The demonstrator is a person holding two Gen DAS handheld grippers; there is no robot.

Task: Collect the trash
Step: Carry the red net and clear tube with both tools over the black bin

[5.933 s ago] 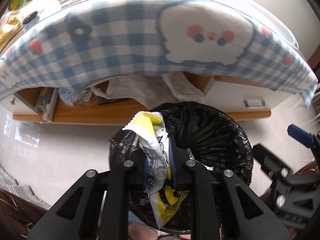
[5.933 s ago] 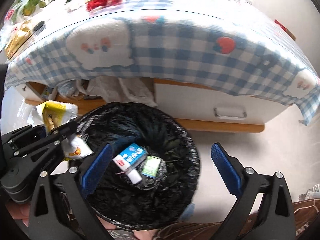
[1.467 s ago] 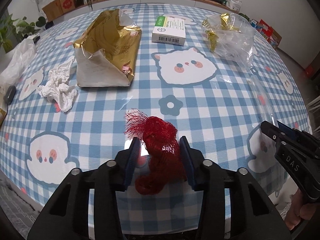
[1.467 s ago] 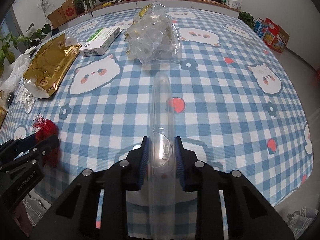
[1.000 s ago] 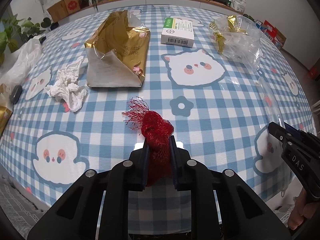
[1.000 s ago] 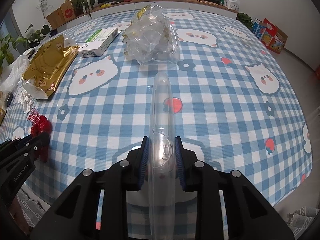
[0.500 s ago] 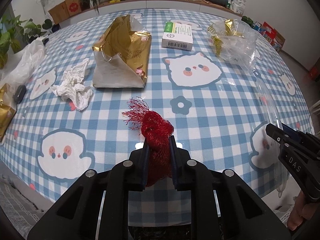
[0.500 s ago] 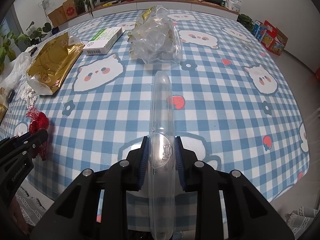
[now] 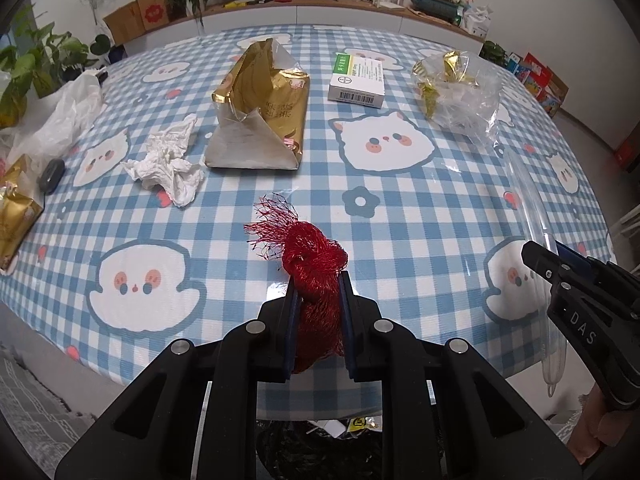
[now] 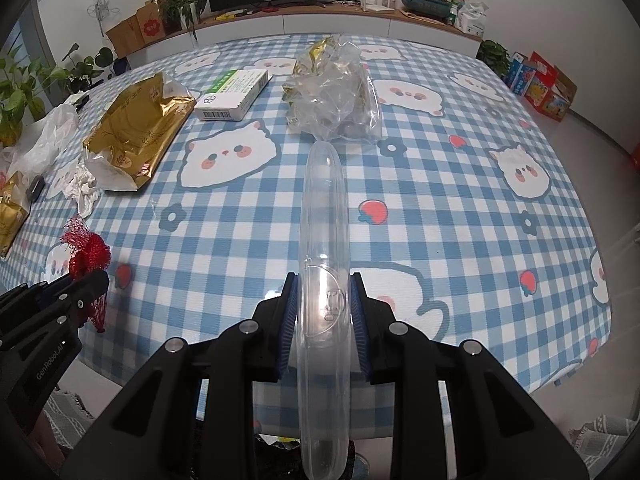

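Observation:
My left gripper (image 9: 317, 280) is shut on a bunched red mesh net (image 9: 310, 254), held above the near edge of the blue checked table (image 9: 420, 216). My right gripper (image 10: 323, 282) is shut on a long clear plastic case (image 10: 323, 216) that points away over the tablecloth. Each gripper shows in the other's view: the right gripper (image 9: 538, 252) at the right edge, the left gripper (image 10: 92, 276) with the red net (image 10: 89, 251) at the left edge. Under the table's near edge a black bin bag (image 9: 320, 452) with scraps peeks out.
On the table lie a gold foil bag (image 9: 262, 108), a crumpled white tissue (image 9: 168, 164), a white and green box (image 9: 358, 80), a clear bag with gold wrappers (image 9: 460, 88), a white plastic bag (image 9: 60, 120) and a gold packet (image 9: 14, 216). Plants and boxes line the far wall.
Both grippers have risen and drawn back toward the table's near edge with their loads. Before that, the left jaws closed on the red net.

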